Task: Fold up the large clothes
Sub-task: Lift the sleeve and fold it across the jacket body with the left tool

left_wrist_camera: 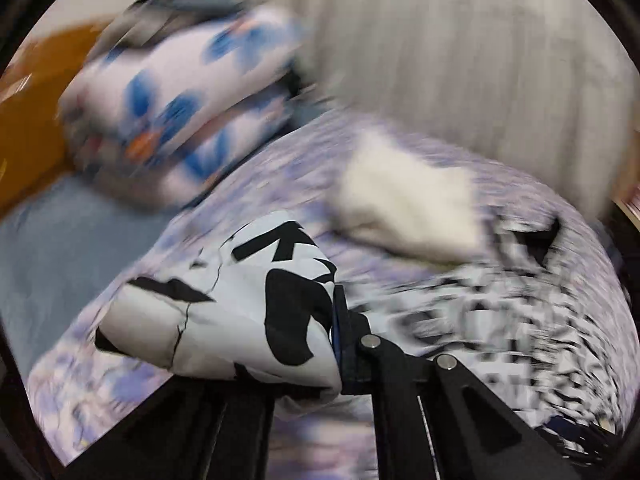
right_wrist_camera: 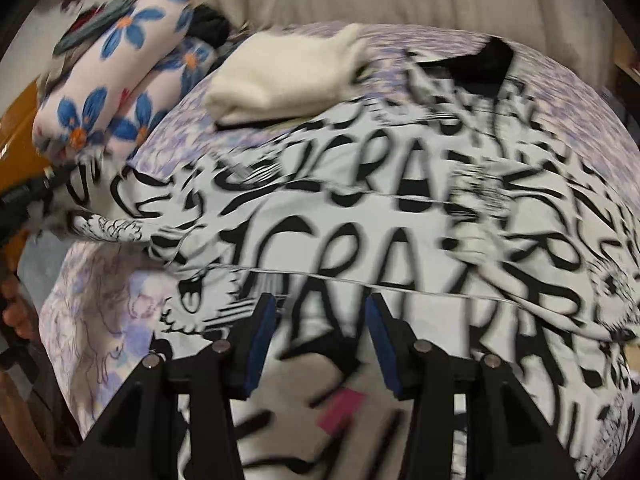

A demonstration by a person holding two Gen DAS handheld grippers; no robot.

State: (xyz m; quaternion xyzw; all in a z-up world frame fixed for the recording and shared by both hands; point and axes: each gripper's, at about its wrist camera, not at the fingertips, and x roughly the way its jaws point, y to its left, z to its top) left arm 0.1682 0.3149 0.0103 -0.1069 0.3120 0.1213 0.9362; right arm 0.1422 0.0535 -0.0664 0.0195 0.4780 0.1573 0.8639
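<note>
One garment: a large black-and-white lettered shirt (right_wrist_camera: 400,216) lies spread over the lilac-patterned bedspread (right_wrist_camera: 96,320).
Handling: looks thin, soft and light; it should drape and slide, not hold a crease.
Where to hold: edges and corners, pinching both layers.
Left gripper (left_wrist_camera: 340,320): clenched on a bunched corner of the shirt.
Right gripper (right_wrist_camera: 320,328): jaws apart over the cloth, grasping nothing.
Nearby: a folded cream knit (right_wrist_camera: 280,76) touches the shirt's far edge; a flowered bundle (right_wrist_camera: 120,80) sits beyond.
</note>
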